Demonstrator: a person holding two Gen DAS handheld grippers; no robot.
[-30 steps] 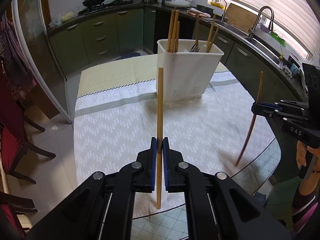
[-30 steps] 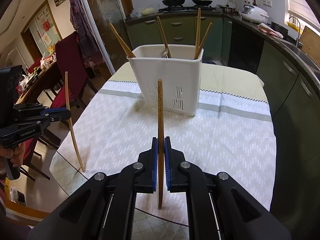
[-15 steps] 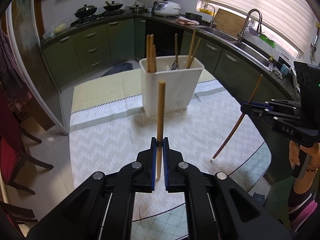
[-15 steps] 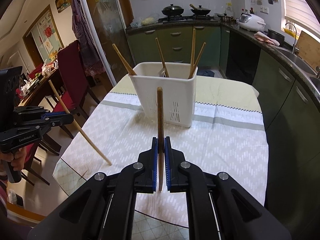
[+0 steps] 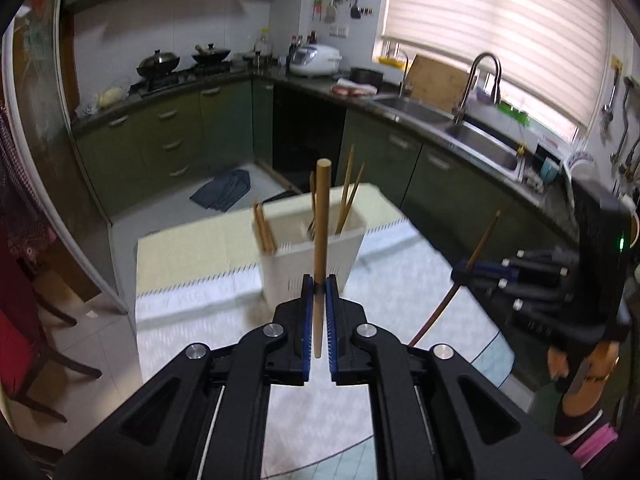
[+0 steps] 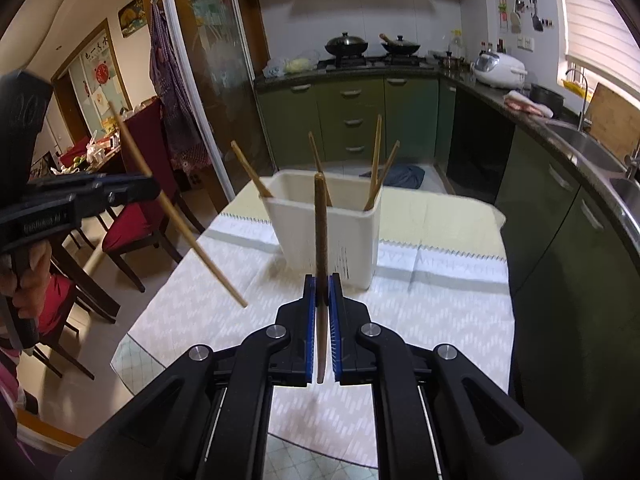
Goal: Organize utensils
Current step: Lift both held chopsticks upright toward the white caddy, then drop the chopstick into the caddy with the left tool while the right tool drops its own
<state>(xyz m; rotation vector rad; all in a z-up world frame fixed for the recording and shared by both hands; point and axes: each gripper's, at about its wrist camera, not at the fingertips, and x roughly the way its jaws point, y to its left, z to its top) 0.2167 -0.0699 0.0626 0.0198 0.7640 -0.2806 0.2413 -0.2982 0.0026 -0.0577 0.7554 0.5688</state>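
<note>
A white utensil holder (image 5: 312,264) stands on the clothed table and shows in the right wrist view too (image 6: 332,236). Several wooden chopsticks lean inside it. My left gripper (image 5: 319,284) is shut on a light wooden chopstick (image 5: 321,216), held upright above the table, short of the holder. My right gripper (image 6: 321,284) is shut on a darker wooden chopstick (image 6: 320,224), also upright. Each gripper shows in the other's view: the right one (image 5: 460,274) with its tilted stick (image 5: 448,300), the left one (image 6: 150,192) with its tilted stick (image 6: 192,240).
The table (image 6: 440,312) carries a white patterned cloth over glass. Red chairs (image 6: 132,232) stand at the left. Green cabinets, a stove with pans (image 6: 346,46) and a sink (image 5: 480,140) ring the room. A dark cloth (image 5: 222,190) lies on the floor.
Both grippers have risen and drawn back from the holder, which now looks smaller and lower. Both chopsticks have lifted clear of the table and tilted; both stay gripped.
</note>
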